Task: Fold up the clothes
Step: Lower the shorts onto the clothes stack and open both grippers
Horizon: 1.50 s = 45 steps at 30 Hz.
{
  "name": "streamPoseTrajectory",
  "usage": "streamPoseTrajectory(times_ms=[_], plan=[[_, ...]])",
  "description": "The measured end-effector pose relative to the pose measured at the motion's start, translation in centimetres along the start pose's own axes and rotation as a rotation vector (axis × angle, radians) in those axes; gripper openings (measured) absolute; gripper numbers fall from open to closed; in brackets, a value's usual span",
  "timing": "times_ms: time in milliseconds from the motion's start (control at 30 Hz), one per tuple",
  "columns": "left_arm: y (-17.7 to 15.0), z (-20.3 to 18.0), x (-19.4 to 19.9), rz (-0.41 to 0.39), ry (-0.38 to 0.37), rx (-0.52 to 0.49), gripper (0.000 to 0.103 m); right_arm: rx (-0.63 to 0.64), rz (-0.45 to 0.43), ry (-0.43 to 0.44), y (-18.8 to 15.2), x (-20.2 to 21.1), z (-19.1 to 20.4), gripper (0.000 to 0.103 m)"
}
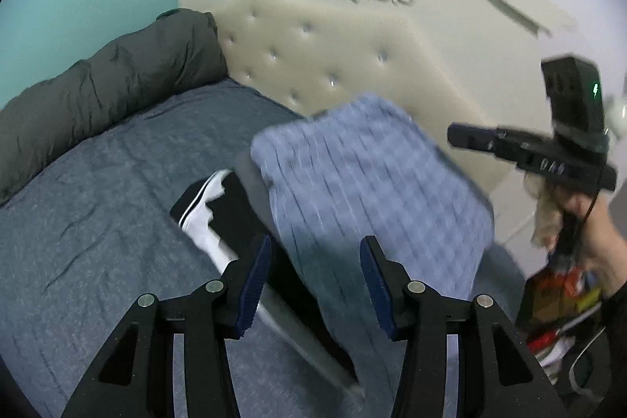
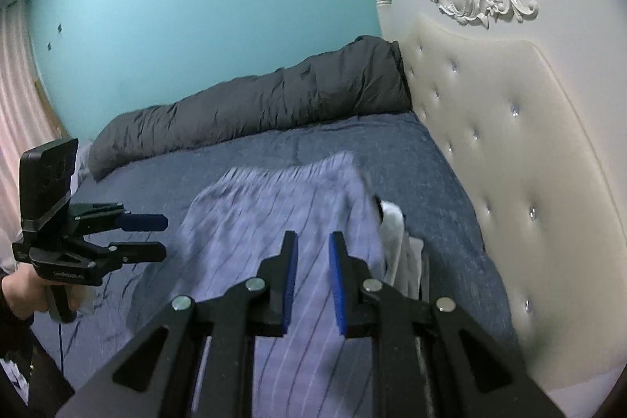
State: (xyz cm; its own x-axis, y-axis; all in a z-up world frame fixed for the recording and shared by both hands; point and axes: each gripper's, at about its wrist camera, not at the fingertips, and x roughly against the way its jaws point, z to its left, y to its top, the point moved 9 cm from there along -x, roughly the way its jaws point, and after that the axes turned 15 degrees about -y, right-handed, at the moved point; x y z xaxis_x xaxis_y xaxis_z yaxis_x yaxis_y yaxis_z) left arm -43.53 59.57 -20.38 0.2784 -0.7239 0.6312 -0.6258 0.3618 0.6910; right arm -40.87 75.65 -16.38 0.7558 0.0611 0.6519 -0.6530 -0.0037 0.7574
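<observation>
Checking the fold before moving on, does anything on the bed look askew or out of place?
Yes. The light blue striped garment lies rumpled over a black-and-white garment that sticks out beneath its edge, near the cream tufted headboard.

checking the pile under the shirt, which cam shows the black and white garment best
The left wrist view: the black and white garment lies exposed beside the blue striped shirt. In the right wrist view only a white edge peeks past the shirt, the rest hidden.

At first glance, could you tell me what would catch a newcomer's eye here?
The pale blue checked garment dominates, lying blurred mid-bed over a black-and-white garment. Behind rises the cream tufted headboard, with a dark grey rolled duvet along the turquoise wall. The left claw and right claw are both open and empty.
</observation>
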Motion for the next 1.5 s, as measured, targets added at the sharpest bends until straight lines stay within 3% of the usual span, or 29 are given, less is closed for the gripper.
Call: streamPoseTrajectory(times_ms=[200,400,900,1200,1267,1300,1333,1500], plan=[[-3.2,-0.3,0.2,0.067,0.012,0.006,0.052,0.003,0.035,-0.005,-2.9,1.0,0.2,0.015],[-4.2,-0.4,1.7,0.041,0.000,0.041,0.052,-0.025,0.062,-0.005,-4.7,1.1,-0.3,0.015],[-7.6,-1.4,1.8,0.028,-0.143,0.205,0.052,-0.035,0.063,0.008,-5.4,2.2,0.1,0.015],[-8.8,-2.2,1.4,0.062,-0.143,0.194,0.052,-0.037,0.072,-0.001,-5.9,2.7,-0.1,0.015],[-9.0,-2.5,1.2,0.070,-0.148,0.178,0.042,-0.036,0.074,-0.001,-6.0,2.6,-0.1,0.015],[-9.1,-2.5,1.1,0.070,-0.149,0.176,0.024,-0.037,0.078,-0.004,-6.0,2.6,-0.1,0.015],[-9.1,-2.5,1.0,0.069,-0.149,0.177,0.014,-0.037,0.081,-0.006,-5.9,2.4,-0.1,0.015],[-9.4,-2.5,1.1,0.054,-0.170,0.193,0.008,-0.054,0.094,-0.014,-5.7,1.5,-0.3,0.015]])
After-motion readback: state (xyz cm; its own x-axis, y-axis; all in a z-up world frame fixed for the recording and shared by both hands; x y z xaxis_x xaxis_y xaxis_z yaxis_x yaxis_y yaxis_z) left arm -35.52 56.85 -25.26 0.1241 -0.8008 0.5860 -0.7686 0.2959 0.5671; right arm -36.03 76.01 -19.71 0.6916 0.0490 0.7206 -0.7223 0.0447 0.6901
